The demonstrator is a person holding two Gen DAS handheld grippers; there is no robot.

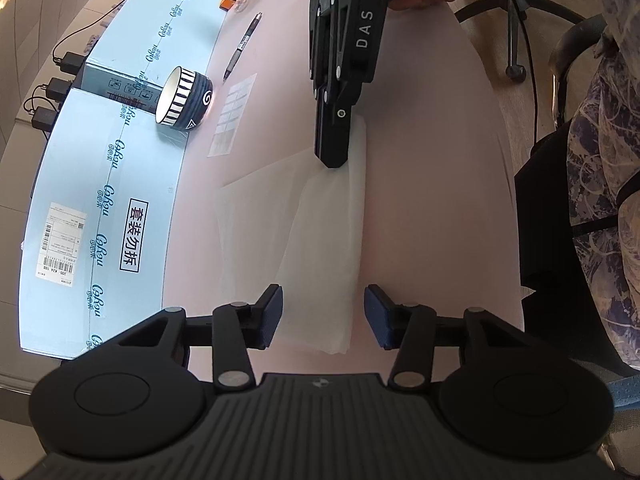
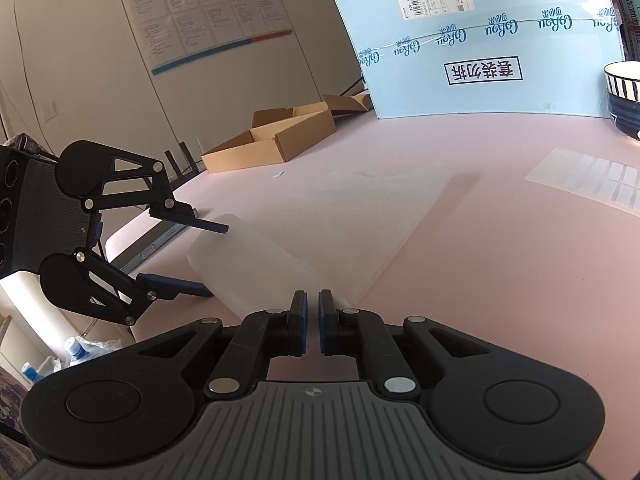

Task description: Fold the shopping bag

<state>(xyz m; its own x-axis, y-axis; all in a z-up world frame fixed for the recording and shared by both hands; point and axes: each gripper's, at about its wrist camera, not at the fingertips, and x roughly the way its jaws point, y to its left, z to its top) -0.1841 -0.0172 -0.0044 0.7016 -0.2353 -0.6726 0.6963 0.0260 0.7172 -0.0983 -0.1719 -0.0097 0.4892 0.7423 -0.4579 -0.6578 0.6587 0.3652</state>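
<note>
A white, thin shopping bag (image 1: 320, 240) lies folded into a long strip on the pink table (image 1: 440, 200). In the left wrist view, my left gripper (image 1: 323, 316) straddles its near end. The jaws are open, and a small gap shows beside the right pad (image 1: 378, 316). My right gripper (image 1: 334, 160) comes down on the far end of the strip, and the cloth rises to its tip. In the right wrist view, my right gripper (image 2: 313, 308) is shut on the bag (image 2: 260, 256). There my left gripper (image 2: 204, 258) stands at the rounded fold's other end, one finger above it and one below.
A large blue carton (image 1: 100, 208) runs along the table's left side, with a striped bowl (image 1: 186, 98), a pen (image 1: 242, 46) and a label sheet (image 1: 234, 114) near it. A seated person (image 1: 600, 160) is on the right. Open brown boxes (image 2: 272, 136) sit at the table's far end.
</note>
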